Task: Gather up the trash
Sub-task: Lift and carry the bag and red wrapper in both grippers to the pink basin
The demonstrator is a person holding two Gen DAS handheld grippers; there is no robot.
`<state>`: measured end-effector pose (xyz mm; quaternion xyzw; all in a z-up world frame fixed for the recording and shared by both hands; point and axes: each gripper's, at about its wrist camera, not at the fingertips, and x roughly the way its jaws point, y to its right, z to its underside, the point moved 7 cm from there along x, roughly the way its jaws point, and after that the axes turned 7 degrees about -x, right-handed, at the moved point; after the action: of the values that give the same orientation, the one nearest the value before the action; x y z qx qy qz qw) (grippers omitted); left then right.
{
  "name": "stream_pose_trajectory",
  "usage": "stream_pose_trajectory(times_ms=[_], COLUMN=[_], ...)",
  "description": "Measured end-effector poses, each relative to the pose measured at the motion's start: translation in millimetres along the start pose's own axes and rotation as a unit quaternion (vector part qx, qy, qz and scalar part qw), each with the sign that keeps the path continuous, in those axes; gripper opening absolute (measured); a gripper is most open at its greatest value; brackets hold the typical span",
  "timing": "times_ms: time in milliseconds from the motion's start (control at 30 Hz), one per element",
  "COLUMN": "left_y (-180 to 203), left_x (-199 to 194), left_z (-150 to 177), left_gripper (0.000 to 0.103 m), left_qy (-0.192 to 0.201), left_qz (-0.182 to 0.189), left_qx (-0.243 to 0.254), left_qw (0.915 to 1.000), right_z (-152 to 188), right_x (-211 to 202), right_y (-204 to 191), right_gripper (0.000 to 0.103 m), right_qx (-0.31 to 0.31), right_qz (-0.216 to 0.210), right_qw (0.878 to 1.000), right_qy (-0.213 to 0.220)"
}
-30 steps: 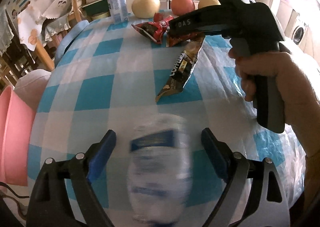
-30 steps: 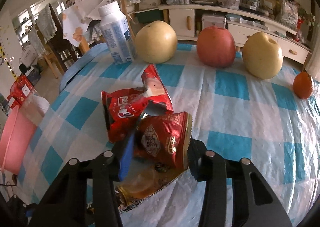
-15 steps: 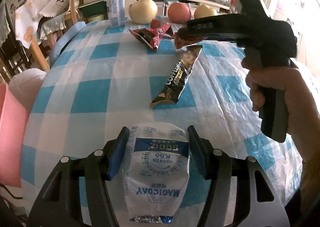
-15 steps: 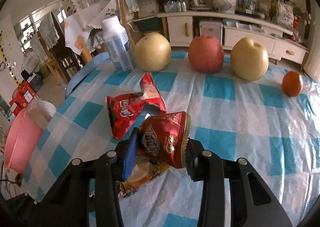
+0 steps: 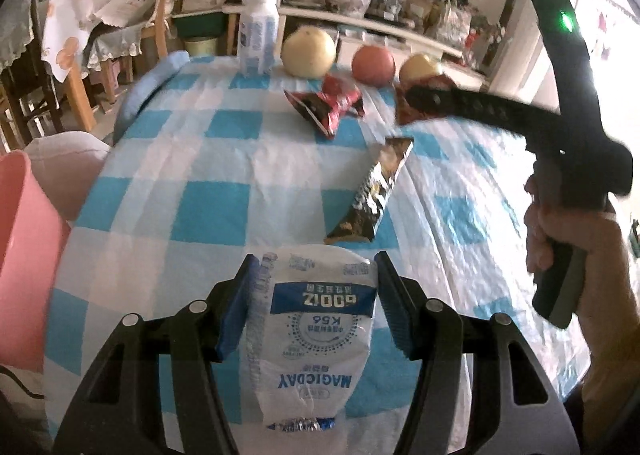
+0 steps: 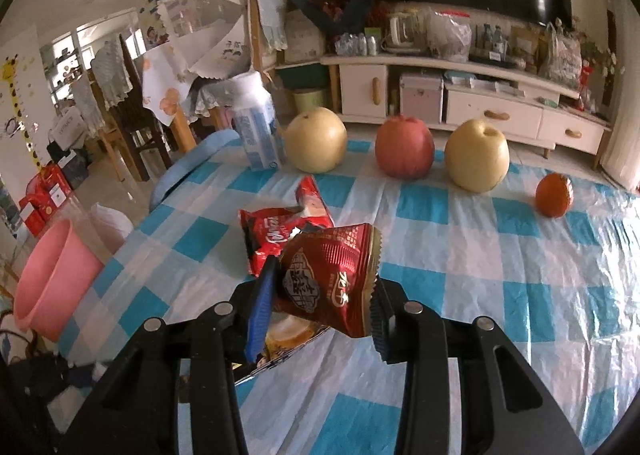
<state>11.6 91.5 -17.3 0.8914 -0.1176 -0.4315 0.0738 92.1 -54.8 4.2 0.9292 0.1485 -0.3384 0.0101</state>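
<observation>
My left tongs [image 5: 312, 307] have closed on the white pouch [image 5: 316, 339] and lifted it off the desk [image 5: 208, 175]; my right tongs [image 6: 320, 303] pinch the red wrapper [image 6: 332, 275], now raised. Both pieces are ready for the pink bin [image 6: 56, 275].

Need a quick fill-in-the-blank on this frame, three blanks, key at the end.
1. The left gripper is clamped on a white ____ pouch.
2. The right gripper holds a dark ____ snack wrapper.
3. The pink bin stands beside the table's ____ edge in both views.

Missing words: MAGICDAY; red; left
</observation>
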Motion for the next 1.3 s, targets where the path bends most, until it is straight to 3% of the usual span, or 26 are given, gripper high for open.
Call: stream_pose_trajectory(times_ms=[333, 400, 500, 867, 900, 967, 1300], left_y=[-34.0, -40.1, -45.7, -55.8, -55.1, -55.0, -68.5], left_x=[-27.0, -27.4, -23.3, -6.6, -7.2, -10.2, -34.1], left_z=[-25.1, -26.9, -25.2, -13.7, -13.8, -15.2, -26.1], left_gripper=[0.050, 0.037, 0.030, 0.027, 0.020, 0.017, 0.017], left_qy=[0.059, 0.058, 0.048, 0.006, 0.006, 0.012, 0.051], left_qz=[-0.005, -0.004, -0.006, -0.005, 0.006, 0.017, 0.031], left_qx=[-0.035, -0.041, -0.046, -0.064, -0.069, -0.076, -0.104], left_qw=[0.9976, 0.9974, 0.9978, 0.9979, 0.9976, 0.9969, 0.9927], right_z=[4.1, 6.5, 8.7, 17.7, 17.7, 17.9, 15.0], right_x=[-19.8, -21.2, -22.4, -26.8, -28.2, -28.5, -43.9], right_y=[-39.8, -50.6, -64.6, -85.1, -86.5, -87.7, -121.8], right_gripper=[0.042, 0.042, 0.042, 0.042, 0.042, 0.042, 0.042], right_qx=[-0.011, -0.017, -0.027, -0.039, -0.039, -0.038, -0.055], right_qz=[-0.036, -0.040, -0.043, -0.044, -0.044, -0.045, -0.059], right_qw=[0.999, 0.999, 0.999, 0.998, 0.998, 0.998, 0.997], right_qy=[0.007, 0.005, 0.004, 0.001, 0.002, 0.006, 0.017])
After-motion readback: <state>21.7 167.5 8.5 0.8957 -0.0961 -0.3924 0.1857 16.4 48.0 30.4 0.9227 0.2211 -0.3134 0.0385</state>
